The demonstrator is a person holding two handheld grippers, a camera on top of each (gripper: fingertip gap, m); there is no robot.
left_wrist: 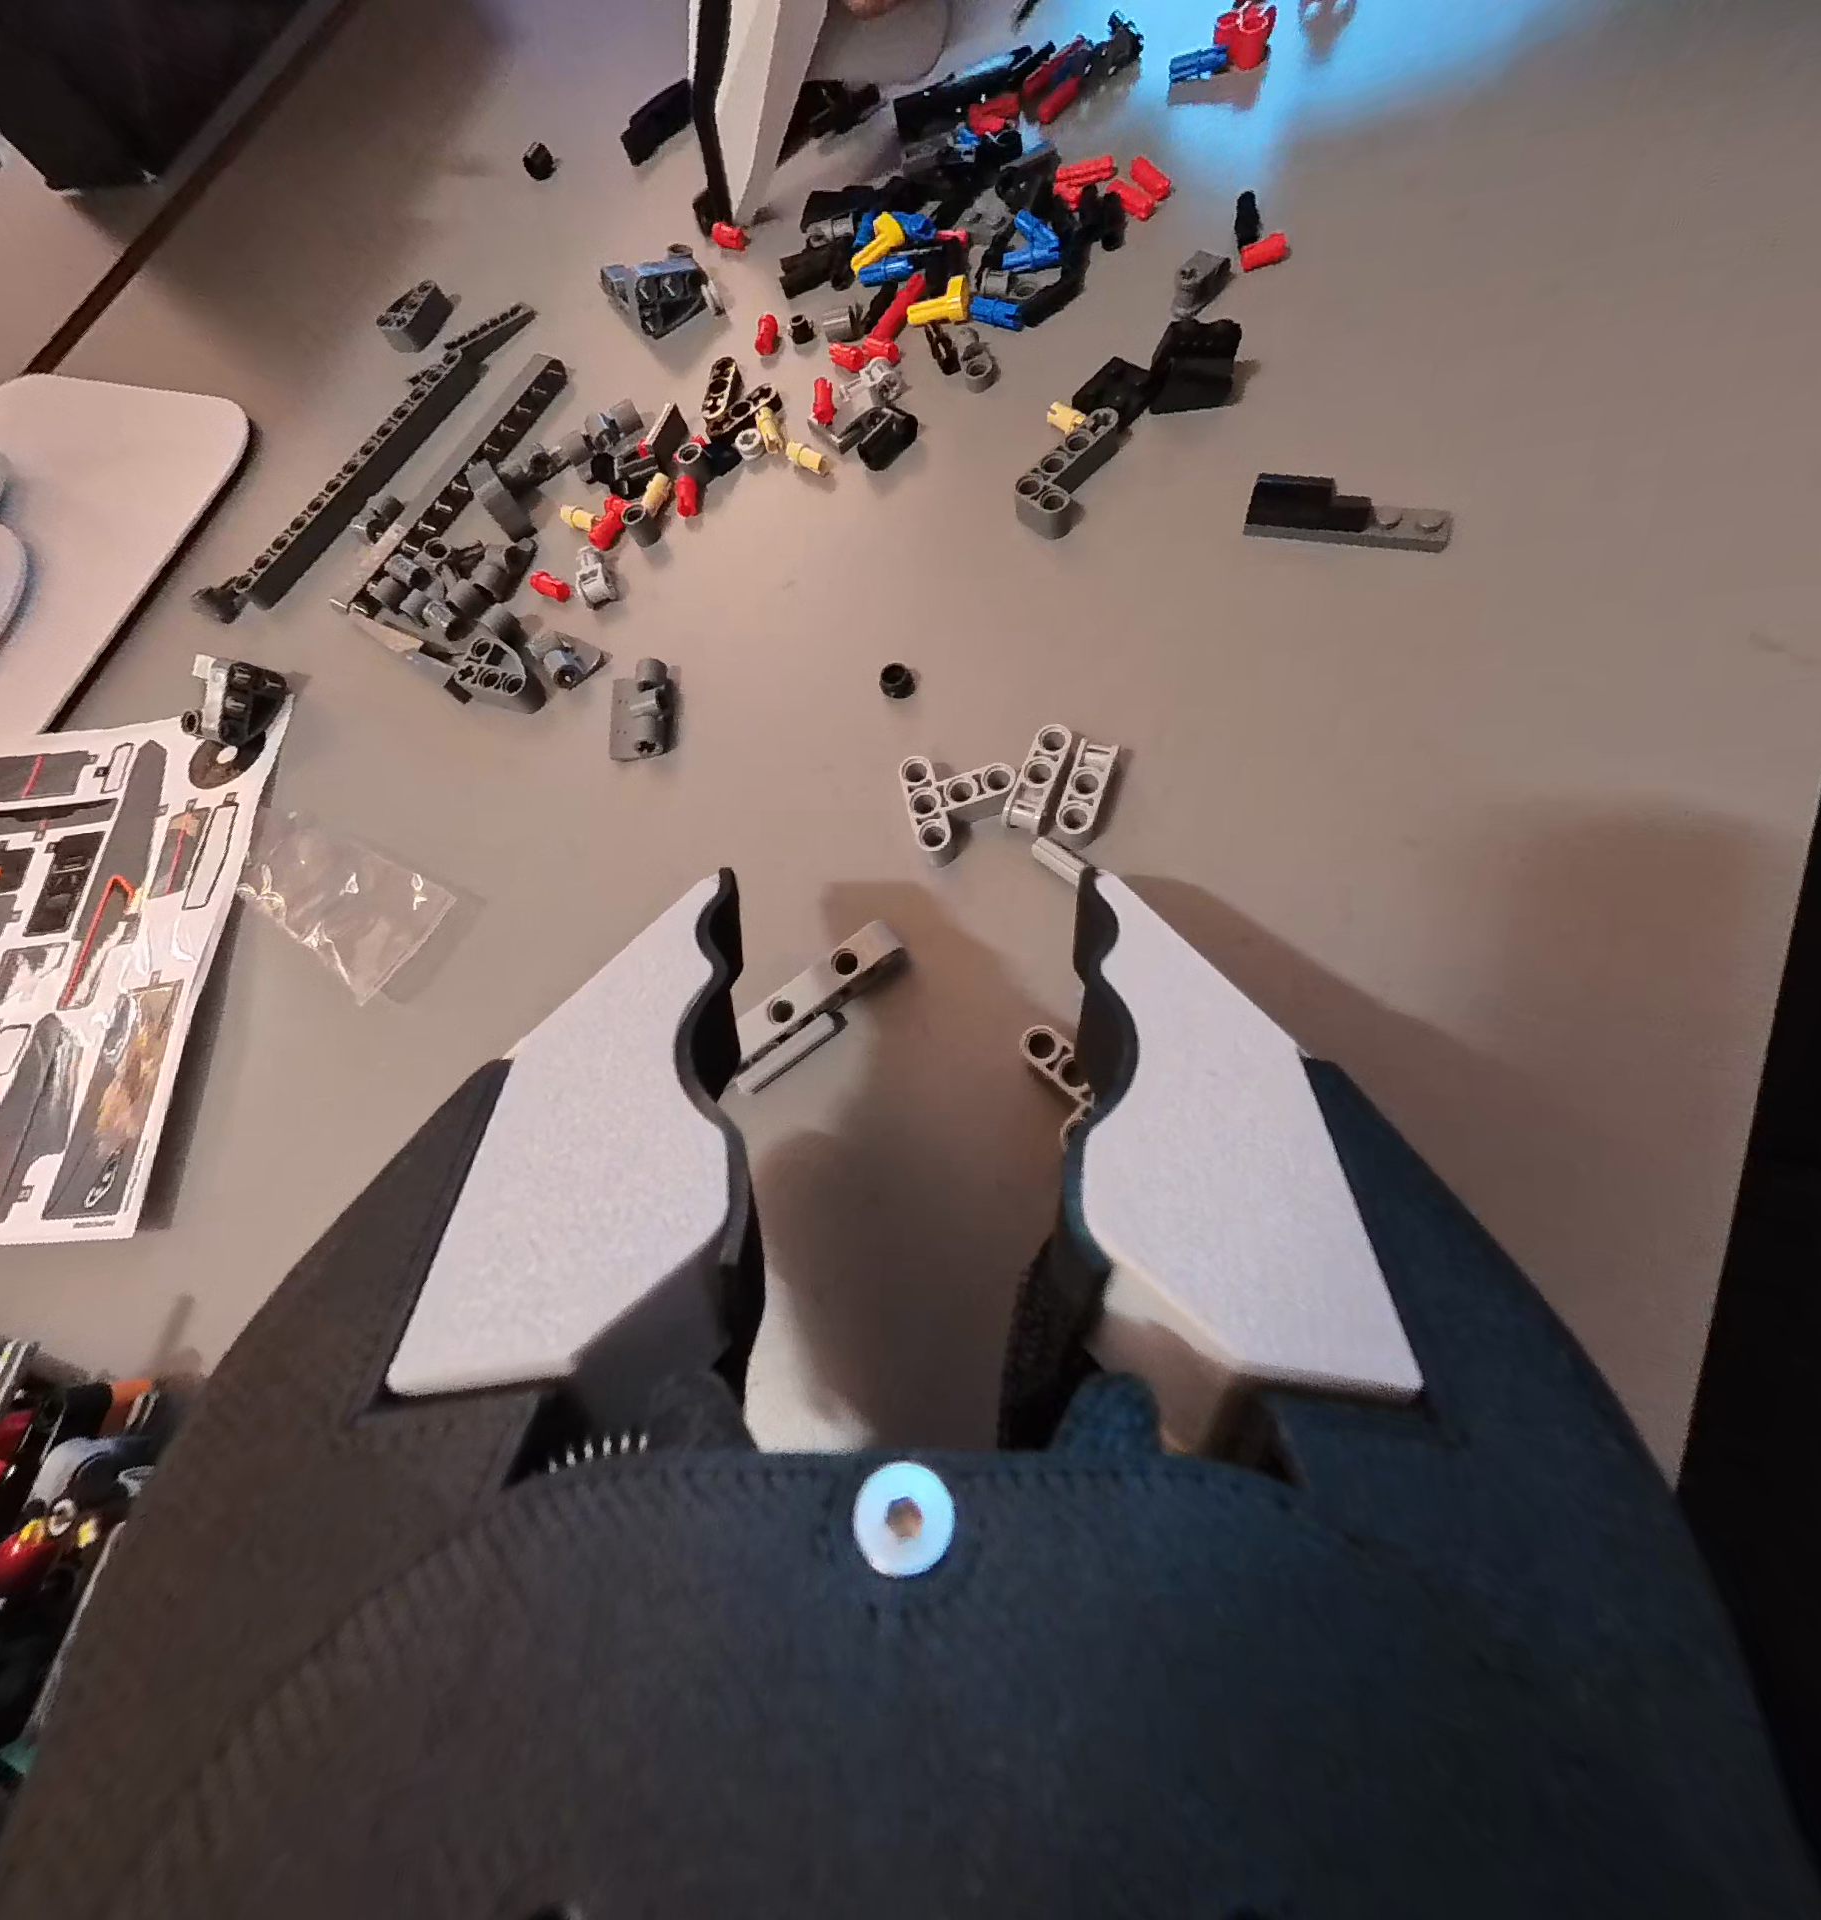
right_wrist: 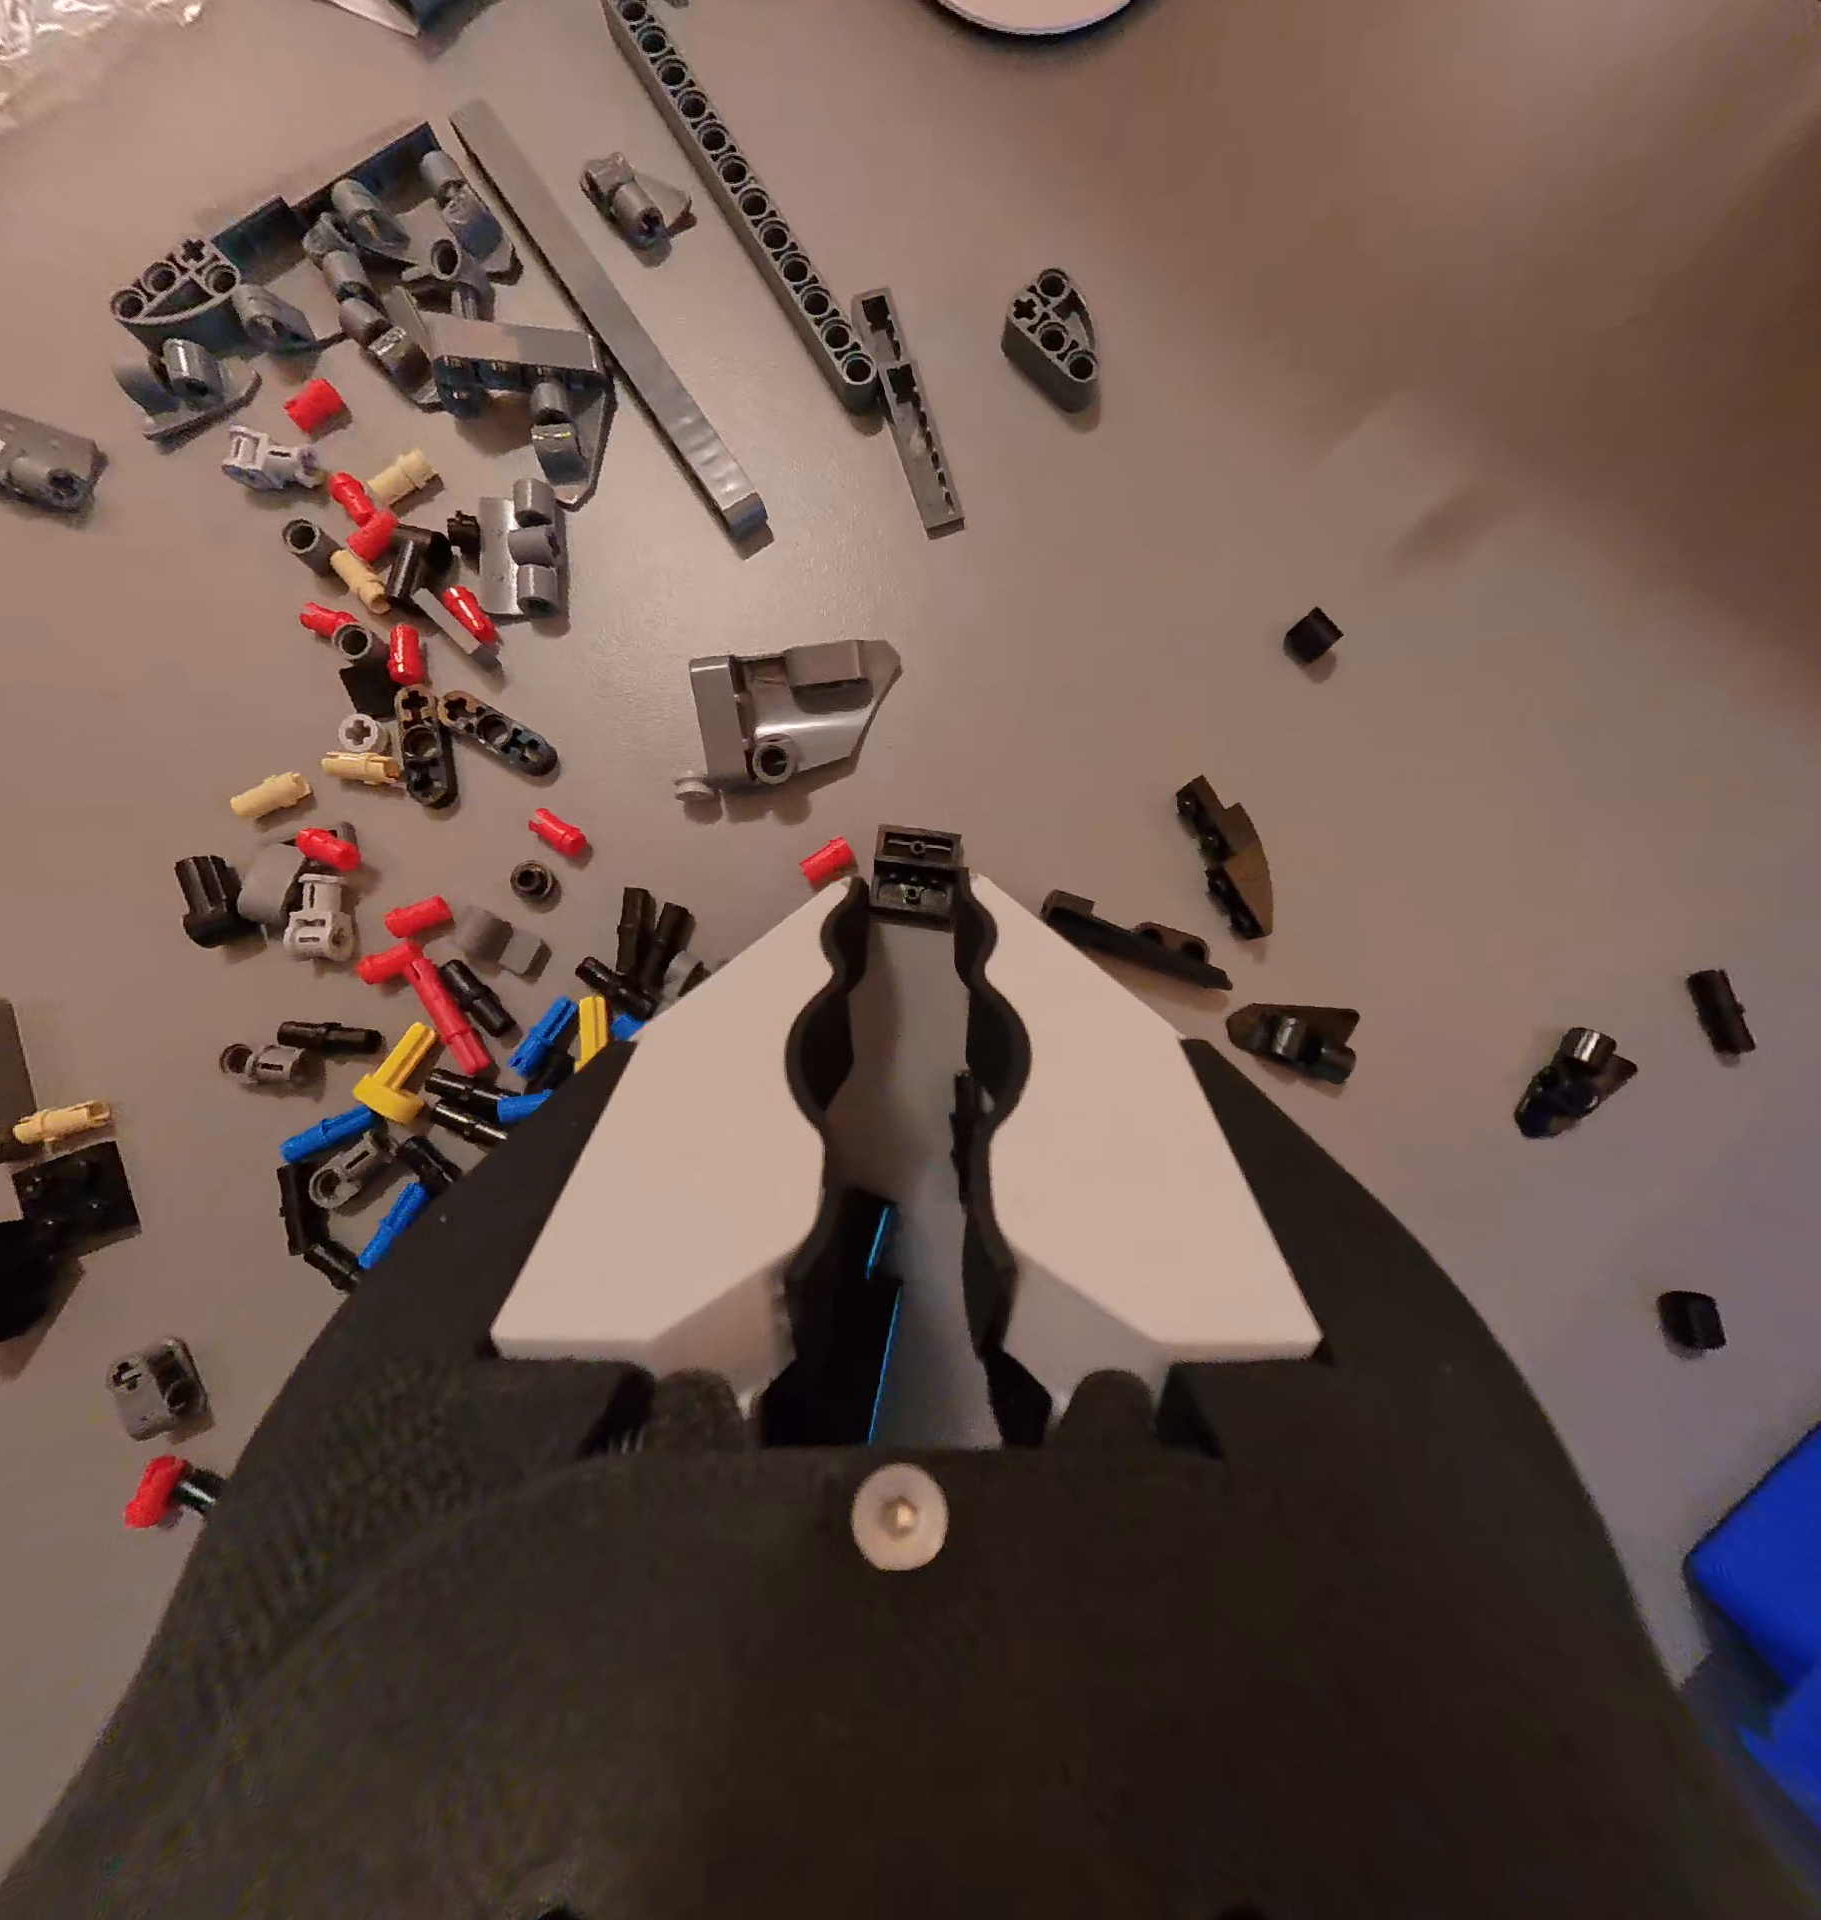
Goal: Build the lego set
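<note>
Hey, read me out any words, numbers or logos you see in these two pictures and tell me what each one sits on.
Sticker sheet: printed panels with tiny marks, too small and blurred to read.
Box at the lower left corner: colourful print, no writing legible.
Lego pieces and grey table: no text visible.
Left tongs and right tongs: no label or number visible.

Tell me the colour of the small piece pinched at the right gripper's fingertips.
Black, seen best in the right wrist view: small black piece.

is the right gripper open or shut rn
Shut on a small black piece: the right gripper has its fingertips pinched against the piece's sides, with no free gap there.
</note>
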